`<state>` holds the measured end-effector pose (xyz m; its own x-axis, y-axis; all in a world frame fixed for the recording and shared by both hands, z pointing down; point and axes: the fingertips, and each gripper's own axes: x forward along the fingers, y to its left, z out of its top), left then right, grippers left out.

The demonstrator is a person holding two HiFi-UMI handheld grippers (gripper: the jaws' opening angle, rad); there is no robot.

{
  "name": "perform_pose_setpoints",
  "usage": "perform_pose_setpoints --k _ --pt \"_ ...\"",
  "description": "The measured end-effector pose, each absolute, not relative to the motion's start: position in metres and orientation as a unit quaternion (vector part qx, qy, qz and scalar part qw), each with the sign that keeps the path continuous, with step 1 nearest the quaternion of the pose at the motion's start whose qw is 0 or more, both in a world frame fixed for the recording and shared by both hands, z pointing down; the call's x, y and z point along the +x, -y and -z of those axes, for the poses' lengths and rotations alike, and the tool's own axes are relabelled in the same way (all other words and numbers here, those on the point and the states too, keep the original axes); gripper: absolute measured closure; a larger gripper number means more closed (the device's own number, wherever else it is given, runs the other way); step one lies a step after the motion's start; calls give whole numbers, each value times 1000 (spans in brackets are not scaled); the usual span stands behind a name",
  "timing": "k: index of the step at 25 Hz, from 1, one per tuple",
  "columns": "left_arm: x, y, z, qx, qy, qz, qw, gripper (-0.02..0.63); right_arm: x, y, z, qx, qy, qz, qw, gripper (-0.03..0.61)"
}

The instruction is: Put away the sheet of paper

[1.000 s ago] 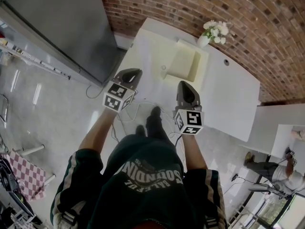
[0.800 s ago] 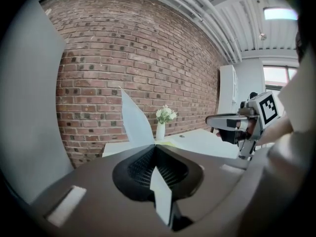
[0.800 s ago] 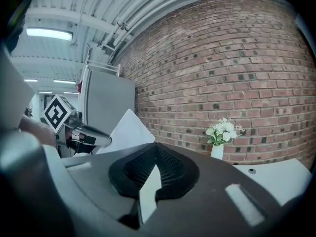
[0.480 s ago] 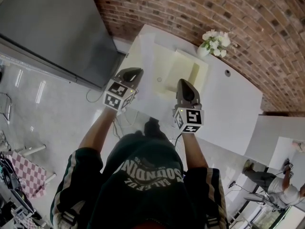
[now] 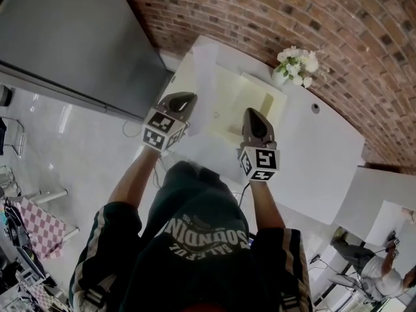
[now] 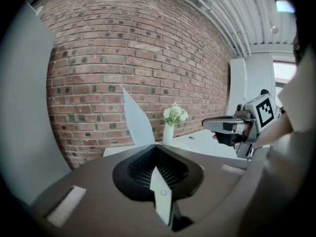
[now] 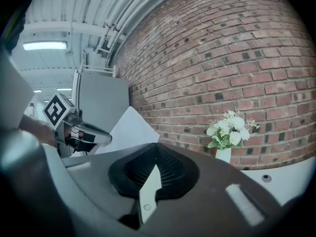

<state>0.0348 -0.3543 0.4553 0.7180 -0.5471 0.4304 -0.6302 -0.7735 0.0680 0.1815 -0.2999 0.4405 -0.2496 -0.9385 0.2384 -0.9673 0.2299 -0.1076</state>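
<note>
Holding the sheet of paper between them, the left hand-held gripper and right hand-held gripper are each clamped shut on an edge of it. The sheet hangs in the air over the near side of the white bench, short of a cream tray. Pickup looks done; setting it away remains.

Both forearms are stretched forward over the desk, roughly parallel. The left tool and the right tool are held level and apart, each with its jaws pressed together on the sheet of paper.
</note>
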Motion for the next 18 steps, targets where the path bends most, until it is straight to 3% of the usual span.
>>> perform_pose_setpoints --k 18 --pt "77 382 -482 952 218 -183 108 603 199 317 -478 639 750 -151 75 578"
